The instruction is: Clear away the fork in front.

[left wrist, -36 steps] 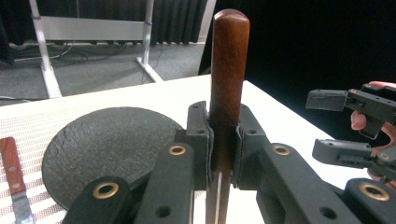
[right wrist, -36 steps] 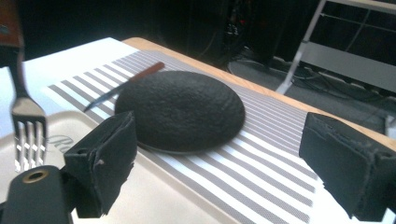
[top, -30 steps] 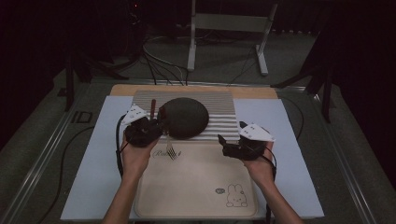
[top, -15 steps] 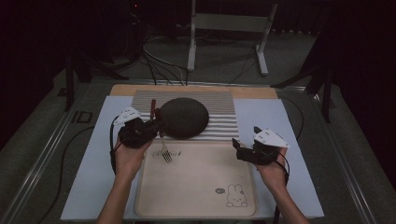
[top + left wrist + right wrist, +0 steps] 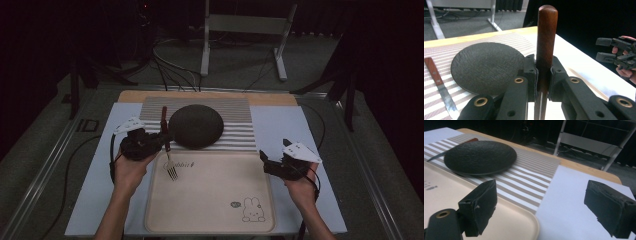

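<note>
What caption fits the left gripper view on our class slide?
Left hand-held gripper clamps an upright brown wooden-handled fork beside a round dark textured plate on a striped mat.

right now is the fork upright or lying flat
Upright: the left gripper clamps the fork by its wooden handle, tines pointing down at the tray.

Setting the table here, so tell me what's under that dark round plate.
The dark plate lies on a striped mat. A wood-handled knife rests on the mat beside it, not under. Whatever is beneath its middle is covered.
</note>
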A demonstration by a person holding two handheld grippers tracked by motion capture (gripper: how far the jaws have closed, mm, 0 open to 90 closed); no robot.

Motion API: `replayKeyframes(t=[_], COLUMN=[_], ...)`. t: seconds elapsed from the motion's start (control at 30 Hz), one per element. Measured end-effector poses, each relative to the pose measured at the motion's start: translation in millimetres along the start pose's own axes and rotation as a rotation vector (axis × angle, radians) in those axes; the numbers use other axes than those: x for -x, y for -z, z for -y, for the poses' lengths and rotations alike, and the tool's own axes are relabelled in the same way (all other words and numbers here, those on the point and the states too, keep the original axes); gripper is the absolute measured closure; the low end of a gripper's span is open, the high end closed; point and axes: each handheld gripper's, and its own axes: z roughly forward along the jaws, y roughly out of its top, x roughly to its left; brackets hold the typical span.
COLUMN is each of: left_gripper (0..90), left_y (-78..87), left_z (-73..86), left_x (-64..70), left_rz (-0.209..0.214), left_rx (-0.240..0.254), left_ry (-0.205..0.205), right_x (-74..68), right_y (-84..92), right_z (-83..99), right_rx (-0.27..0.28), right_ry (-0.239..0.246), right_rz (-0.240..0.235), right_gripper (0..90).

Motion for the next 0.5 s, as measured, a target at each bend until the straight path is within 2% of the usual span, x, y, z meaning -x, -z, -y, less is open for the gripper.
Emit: replayKeyframes(t=[0.33, 0.5], left_gripper=[80.7, 80.7], left_y=[11.9, 18.3], left_z=[2.1, 5.7], left_x=[-4.3, -4.5], left_rz=[0.02, 0.028], left_rx=[-0.039, -0.049], left_ry=[0.004, 0.007], right_x=[13.6, 15.2], right_y=[6.1, 5.3], right_z=[9.2, 11.4], right_rx=[0.0, -0.005], right_ry=[-0.028, -0.031], right_rz=[0.038, 0.043], right_gripper=[11.1, 11.1])
